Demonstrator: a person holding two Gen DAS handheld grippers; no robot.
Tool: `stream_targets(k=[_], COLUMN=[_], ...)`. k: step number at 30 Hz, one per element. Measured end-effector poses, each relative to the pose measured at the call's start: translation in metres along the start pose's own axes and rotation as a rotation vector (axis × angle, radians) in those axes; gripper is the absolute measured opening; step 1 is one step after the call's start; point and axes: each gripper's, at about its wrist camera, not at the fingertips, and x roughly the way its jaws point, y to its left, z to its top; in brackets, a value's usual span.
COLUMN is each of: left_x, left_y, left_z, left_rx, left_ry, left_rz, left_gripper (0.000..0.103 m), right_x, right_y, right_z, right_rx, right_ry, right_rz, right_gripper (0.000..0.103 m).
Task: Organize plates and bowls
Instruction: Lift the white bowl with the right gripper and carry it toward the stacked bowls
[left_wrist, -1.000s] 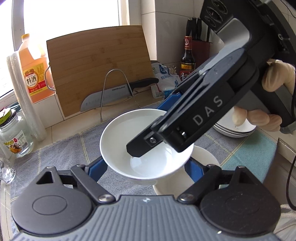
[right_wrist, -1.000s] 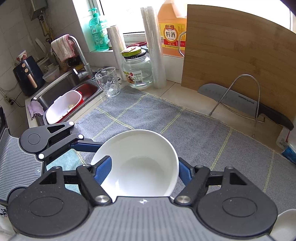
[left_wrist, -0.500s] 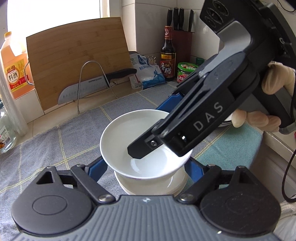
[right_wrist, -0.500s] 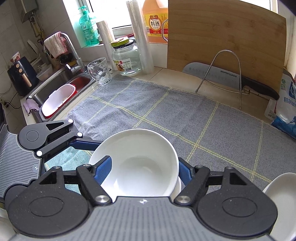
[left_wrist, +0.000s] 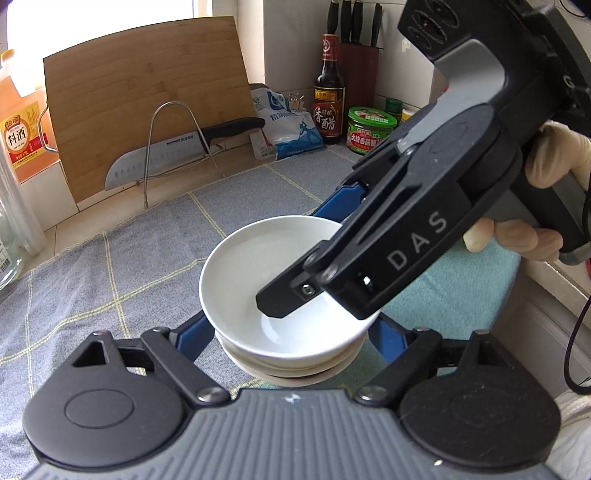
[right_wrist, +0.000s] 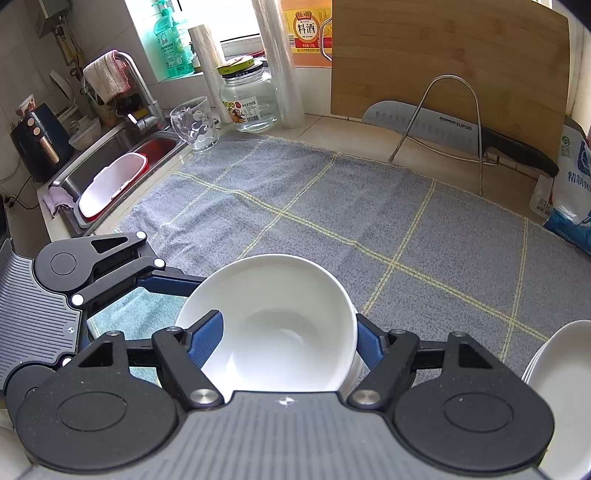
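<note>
left wrist view: a white bowl (left_wrist: 280, 288) sits nested on top of other white bowls (left_wrist: 291, 369), on the grey checked cloth (left_wrist: 110, 266) that covers the worktop (left_wrist: 66, 221), at its edge with a teal cloth (left_wrist: 454, 291). the left claw (left_wrist: 291, 332) has its blue fingers (left_wrist: 192, 336) spread on either side of the stack, and i cannot tell whether they touch it. the right claw (left_wrist: 314, 258) comes in from the right, one finger dipping inside the bowl and one outside, pinching its rim. behind stand a cutting board (left_wrist: 147, 99), a knife (left_wrist: 177, 155) and a sauce bottle (left_wrist: 328, 92).

right wrist view: the right claw (right_wrist: 288, 343) is clamped on the bowl (right_wrist: 273, 325), left finger (right_wrist: 205, 339) inside, right finger outside the rim. the left claw (right_wrist: 110, 273) reaches in from the left, its fingertips hidden behind the bowl. a stack of plates (right_wrist: 561, 380) lies at the right edge. a sink (right_wrist: 122, 158) is at far left.
</note>
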Motion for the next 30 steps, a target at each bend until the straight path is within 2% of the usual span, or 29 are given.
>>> stream_targets(k=[26, 30], left_x=[0.0068, 0.0072], left_y=[0.0011, 0.0016], left_z=[-0.0027, -0.0035], left_rx=[0.009, 0.007], left_ry=[0.004, 0.009], left_rz=[-0.008, -0.007], left_gripper=[0.09, 0.091], right_x=[0.0041, 0.0033], right_y=[0.0036, 0.0029], right_z=[-0.0037, -0.0045], right_rx=[-0.026, -0.021], right_ry=[-0.004, -0.007], right_rz=[-0.035, -0.024], right_gripper=[0.08, 0.084])
